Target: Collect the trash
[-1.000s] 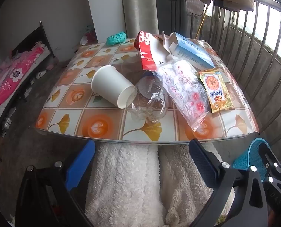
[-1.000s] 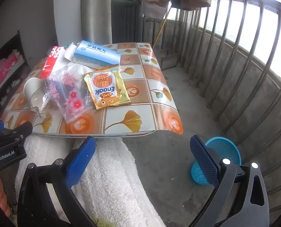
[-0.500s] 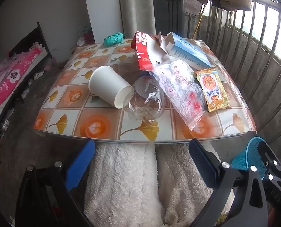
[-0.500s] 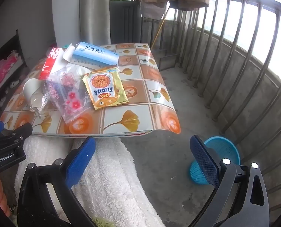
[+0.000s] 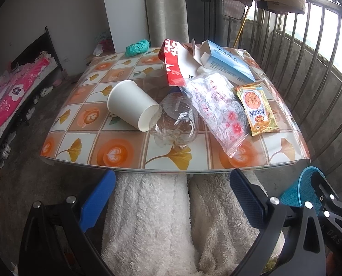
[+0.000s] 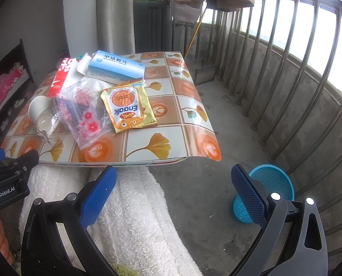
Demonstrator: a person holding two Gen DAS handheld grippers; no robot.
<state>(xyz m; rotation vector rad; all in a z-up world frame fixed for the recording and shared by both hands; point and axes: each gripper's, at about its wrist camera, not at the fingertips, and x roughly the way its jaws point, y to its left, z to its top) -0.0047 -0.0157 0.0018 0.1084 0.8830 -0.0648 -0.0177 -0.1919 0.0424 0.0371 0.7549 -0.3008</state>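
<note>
It's a concrete balcony with metal railings, and a low table (image 5: 115, 154) with an orange ginkgo-leaf cover sits in the middle of it. Everything is easiest to place off the white paper cup (image 5: 131, 105): it lies on its side, long axis running diagonally, mouth aimed at the table's near edge and touching a crushed clear plastic bottle (image 5: 175, 122). Past the bottle, away from the cup, a clear bag with pink flowers (image 5: 216, 108) stretches from the middle toward the near edge, then a yellow Enaak snack packet (image 6: 128, 109) lies lengthwise beside it. Behind those are a red-and-white wrapper (image 5: 177, 66) and a blue box (image 6: 116, 67), partly overlapping, so the wrapper's lower end is hidden. The bottle's cap end is hard to make out. The left gripper (image 5: 171, 197) and right gripper (image 6: 173, 188) both hover over white fluffy fabric, fingers spread wide, holding nothing. A blue basket (image 6: 269, 184) stands on the floor, half hidden by the right gripper's finger.
</note>
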